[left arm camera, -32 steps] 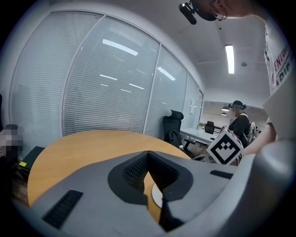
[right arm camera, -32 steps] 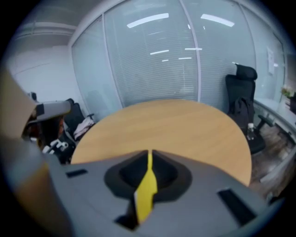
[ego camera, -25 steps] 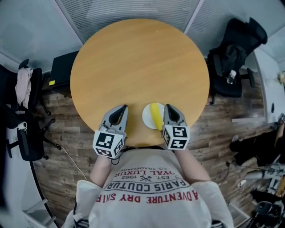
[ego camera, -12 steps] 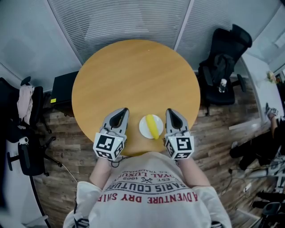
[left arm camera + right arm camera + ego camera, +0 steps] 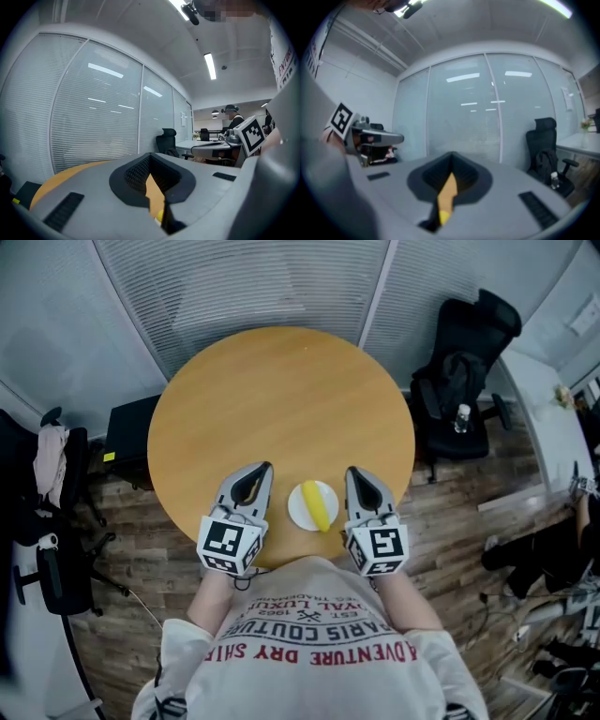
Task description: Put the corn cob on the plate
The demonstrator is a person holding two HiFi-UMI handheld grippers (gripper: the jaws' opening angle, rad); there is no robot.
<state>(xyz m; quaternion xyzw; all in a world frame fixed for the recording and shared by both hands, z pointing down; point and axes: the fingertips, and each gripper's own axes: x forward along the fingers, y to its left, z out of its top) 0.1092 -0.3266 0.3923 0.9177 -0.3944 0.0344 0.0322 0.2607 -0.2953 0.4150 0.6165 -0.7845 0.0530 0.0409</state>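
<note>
Round table (image 5: 281, 399), corn cob (image 5: 321, 505) on plate (image 5: 299, 509), left gripper (image 5: 256, 471), right gripper (image 5: 355, 474) both closed

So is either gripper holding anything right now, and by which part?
Nothing. The left gripper and right gripper are both shut and empty; the corn cob lies on the plate between them.

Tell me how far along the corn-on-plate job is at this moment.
Done: the yellow corn cob lies on the small white plate, near the front edge of the round wooden table.
In hand: nothing. The left gripper and right gripper flank the plate, each with its jaws together and empty.
Left: nothing visible; the placement looks complete.
</note>
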